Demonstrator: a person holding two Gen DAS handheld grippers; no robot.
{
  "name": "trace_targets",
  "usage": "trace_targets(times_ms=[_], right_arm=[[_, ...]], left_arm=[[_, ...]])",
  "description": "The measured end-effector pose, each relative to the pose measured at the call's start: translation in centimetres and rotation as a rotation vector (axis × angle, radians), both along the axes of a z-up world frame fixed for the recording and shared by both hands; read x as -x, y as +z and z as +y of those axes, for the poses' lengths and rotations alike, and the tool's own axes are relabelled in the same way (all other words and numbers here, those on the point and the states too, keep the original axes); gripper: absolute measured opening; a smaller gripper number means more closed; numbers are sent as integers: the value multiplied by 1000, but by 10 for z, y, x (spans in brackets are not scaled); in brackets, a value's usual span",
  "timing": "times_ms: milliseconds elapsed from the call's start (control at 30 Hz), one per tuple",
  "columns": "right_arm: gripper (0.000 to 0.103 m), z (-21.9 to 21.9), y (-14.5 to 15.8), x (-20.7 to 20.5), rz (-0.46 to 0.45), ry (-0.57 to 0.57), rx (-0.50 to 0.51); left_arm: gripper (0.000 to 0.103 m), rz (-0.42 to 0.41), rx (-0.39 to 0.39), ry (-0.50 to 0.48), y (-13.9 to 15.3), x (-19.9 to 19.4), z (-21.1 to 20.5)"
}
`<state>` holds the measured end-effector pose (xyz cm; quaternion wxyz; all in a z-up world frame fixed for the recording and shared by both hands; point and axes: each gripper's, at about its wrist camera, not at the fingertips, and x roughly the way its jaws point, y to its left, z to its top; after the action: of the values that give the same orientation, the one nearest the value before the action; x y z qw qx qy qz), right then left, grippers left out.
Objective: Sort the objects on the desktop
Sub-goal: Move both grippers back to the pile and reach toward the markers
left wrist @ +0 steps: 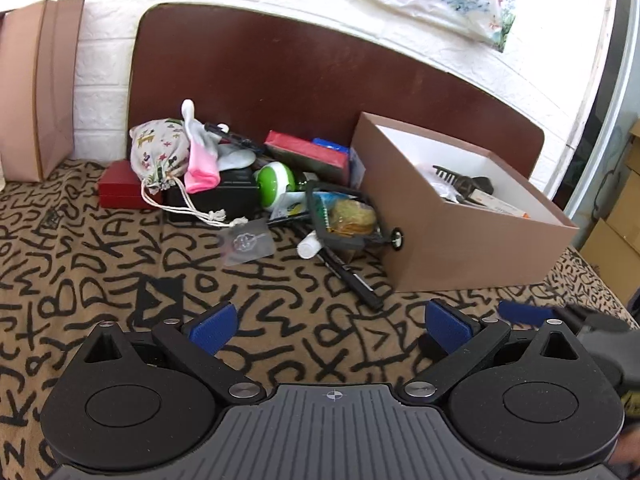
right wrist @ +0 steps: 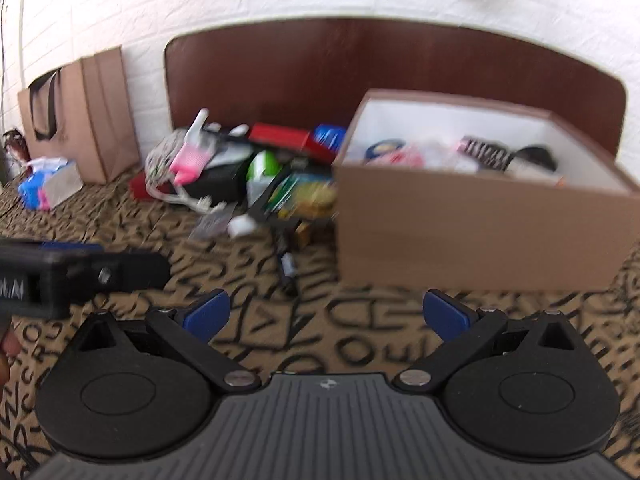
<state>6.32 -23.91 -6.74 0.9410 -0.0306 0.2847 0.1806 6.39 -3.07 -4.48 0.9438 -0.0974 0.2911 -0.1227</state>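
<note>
Brown cardboard box sits on the right of the letter-patterned bench, already holding a comb and other small items. Left of it, touching its near corner, lies the unsorted pile: a printed drawstring pouch, a pink-and-white sock, red boxes, a green-and-white round toy, a black pen and a small white bottle. Both the left gripper and the right gripper hover near the front edge, fingers spread, holding nothing. The sock and pouch look soft and light, best pinched by a fold or the cord; the pen seems stiff and slippery, best taken mid-barrel.
</note>
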Motion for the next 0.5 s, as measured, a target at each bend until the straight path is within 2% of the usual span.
trace_targets(times_ms=[67, 200, 400, 500], right_arm=[[102, 9, -8, 0, 14, 27, 10], [97, 26, -16, -5, 8, 68, 42], [81, 31, -22, -20, 17, 60, 24], [73, 33, -26, -29, 34, 60, 20]], left_arm=[[103, -4, -2, -7, -2, -7, 2], [94, -18, -17, -31, -4, -27, 2], [79, -7, -39, -36, -13, -58, 3], [75, -2, -52, -50, -18, -73, 1]])
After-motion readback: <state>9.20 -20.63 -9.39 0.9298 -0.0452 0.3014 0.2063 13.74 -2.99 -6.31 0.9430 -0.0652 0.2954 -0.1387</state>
